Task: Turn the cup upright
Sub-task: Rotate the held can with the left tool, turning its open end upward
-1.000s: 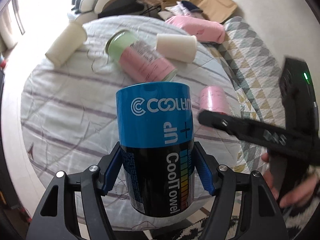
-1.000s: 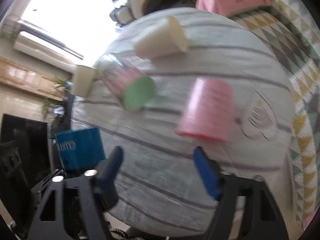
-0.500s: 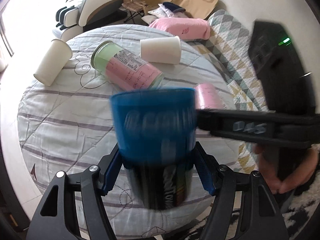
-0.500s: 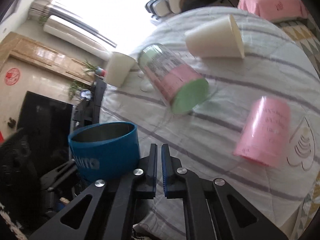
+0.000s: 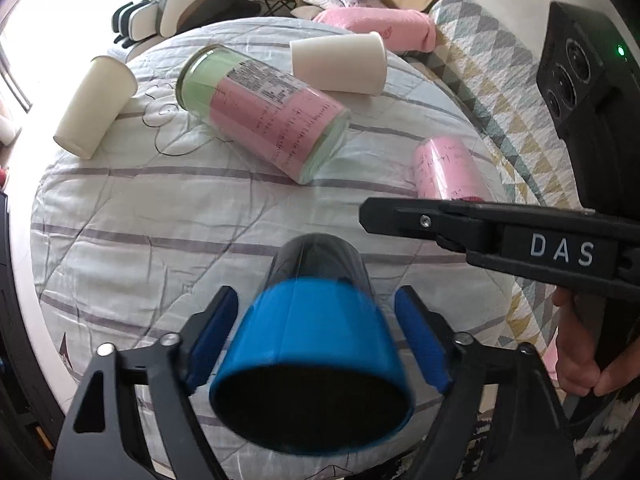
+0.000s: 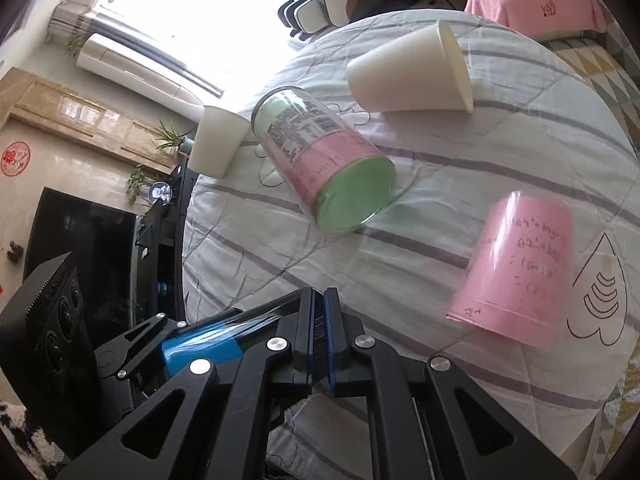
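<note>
The blue and black cup (image 5: 312, 344) lies tipped between my left gripper's (image 5: 316, 320) open fingers, its open mouth toward the camera, with gaps on both sides. It looks blurred. It shows as a blue band in the right wrist view (image 6: 204, 346). My right gripper (image 6: 320, 344) is shut and empty, just right of the cup; it shows as a black bar in the left wrist view (image 5: 460, 228). Both hover over the near edge of the round table (image 5: 140, 220).
A glass jar with a pink and green label (image 5: 260, 112) lies on its side mid-table. A white cup (image 5: 340, 62) lies behind it, another white cup (image 5: 94, 108) at the left. A pink cup (image 6: 516, 276) stands upside down at the right.
The left gripper has opened and the blue cup has tipped from standing to mouth-toward-camera. The right gripper shut half a second ago and stays shut beside the cup.
</note>
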Demonstrator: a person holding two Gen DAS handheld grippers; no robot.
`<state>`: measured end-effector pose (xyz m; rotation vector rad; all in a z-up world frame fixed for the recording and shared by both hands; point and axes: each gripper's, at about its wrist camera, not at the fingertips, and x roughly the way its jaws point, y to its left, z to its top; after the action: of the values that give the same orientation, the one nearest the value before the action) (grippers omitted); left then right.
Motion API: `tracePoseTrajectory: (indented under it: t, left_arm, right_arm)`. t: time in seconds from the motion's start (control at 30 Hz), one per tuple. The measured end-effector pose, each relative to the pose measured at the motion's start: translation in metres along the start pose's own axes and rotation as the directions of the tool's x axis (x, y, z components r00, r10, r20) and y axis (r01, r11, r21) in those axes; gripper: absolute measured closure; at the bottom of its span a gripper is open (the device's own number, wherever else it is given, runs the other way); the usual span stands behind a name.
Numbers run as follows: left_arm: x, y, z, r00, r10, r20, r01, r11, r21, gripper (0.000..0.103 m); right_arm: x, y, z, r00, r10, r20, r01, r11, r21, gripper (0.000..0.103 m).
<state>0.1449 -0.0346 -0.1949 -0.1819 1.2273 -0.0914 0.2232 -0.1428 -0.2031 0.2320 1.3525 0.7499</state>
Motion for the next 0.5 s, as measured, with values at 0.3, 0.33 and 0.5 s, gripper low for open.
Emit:
tracePoseTrajectory:
  t: [0.3,0.33,0.5]
  left_arm:
    - [0.008,0.006,0.008,0.999,-0.033,-0.018,0.033,0.999,-0.003,0.048]
    - [0.007,0.006,0.008,0.999,-0.030,-0.022,0.030,1.000,-0.001,0.044]
    - [-0.018,0.010,-0.006,0.999,-0.044,-0.030,0.044,0.999,0.004,0.001]
  right_arm:
    - [-0.006,-0.012,-0.011,0.999,-0.048,0.003,0.048,0.997,0.062,0.097]
    - [-0.005,-0.015,-0.014,0.999,-0.043,-0.006,0.043,0.996,0.075,0.097]
    - [-0.007,-0.018,-0.027,0.999,-0.043,-0.024,0.045,0.994,0.100,0.097]
